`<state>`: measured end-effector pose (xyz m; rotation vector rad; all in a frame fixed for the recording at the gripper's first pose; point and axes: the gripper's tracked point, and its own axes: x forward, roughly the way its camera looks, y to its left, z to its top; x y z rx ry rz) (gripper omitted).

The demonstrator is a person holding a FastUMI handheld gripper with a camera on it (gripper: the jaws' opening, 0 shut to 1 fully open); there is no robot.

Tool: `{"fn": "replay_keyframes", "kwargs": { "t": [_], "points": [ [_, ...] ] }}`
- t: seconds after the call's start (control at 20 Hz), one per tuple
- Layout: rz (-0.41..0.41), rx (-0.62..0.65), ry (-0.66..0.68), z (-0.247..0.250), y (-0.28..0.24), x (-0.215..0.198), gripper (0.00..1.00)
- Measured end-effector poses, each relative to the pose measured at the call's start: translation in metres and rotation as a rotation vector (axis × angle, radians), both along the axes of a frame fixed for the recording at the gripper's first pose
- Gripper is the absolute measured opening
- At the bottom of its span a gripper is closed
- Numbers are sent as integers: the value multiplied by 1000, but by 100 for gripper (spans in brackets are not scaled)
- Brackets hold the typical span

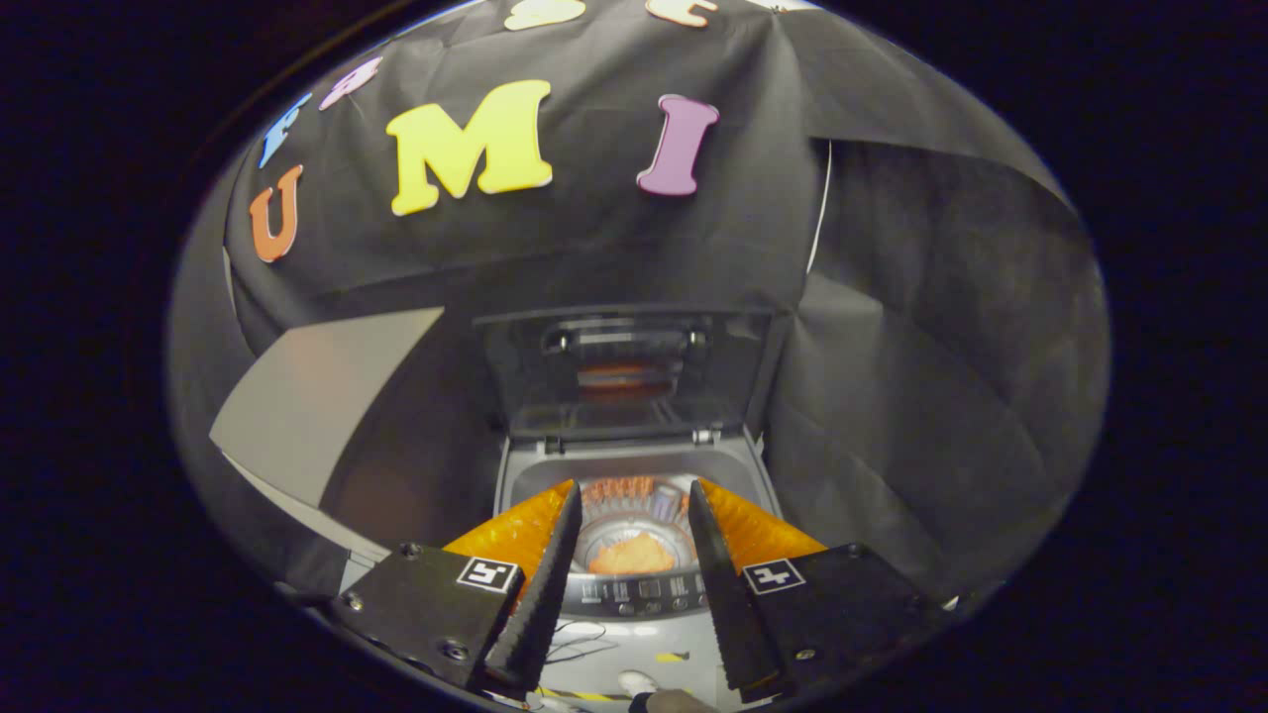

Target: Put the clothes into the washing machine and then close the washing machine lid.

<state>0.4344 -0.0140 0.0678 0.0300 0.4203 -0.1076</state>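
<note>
One orange garment [632, 557] inside the washing machine [634, 470], lid [626, 371] upright, beyond the hand-held gripper [634, 495], fingers apart, empty.

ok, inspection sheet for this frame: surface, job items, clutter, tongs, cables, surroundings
Surface: washer top, control strip along its front edge.
Job's things: orange clothes lying in the drum; lid raised upright at the back, not yet closed.
Clutter: small pale thing on the floor, too blurred to name.
Tongs: tongs open, empty, above the washer's front with the drum seen between the fingers.
Cables: thin dark wire on the floor before the washer.
Surroundings: black cloth wall; grey panel left of the washer.
</note>
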Motion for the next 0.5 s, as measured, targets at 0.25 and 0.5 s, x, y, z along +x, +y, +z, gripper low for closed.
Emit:
{"fn": "replay_keyframes", "kwargs": {
  "t": [0.25, 0.5],
  "points": [
    [44, -9, -64, 54, -7, 85, 69],
    [113, -6, -52, 62, -6, 173, 69]
  ]
}}
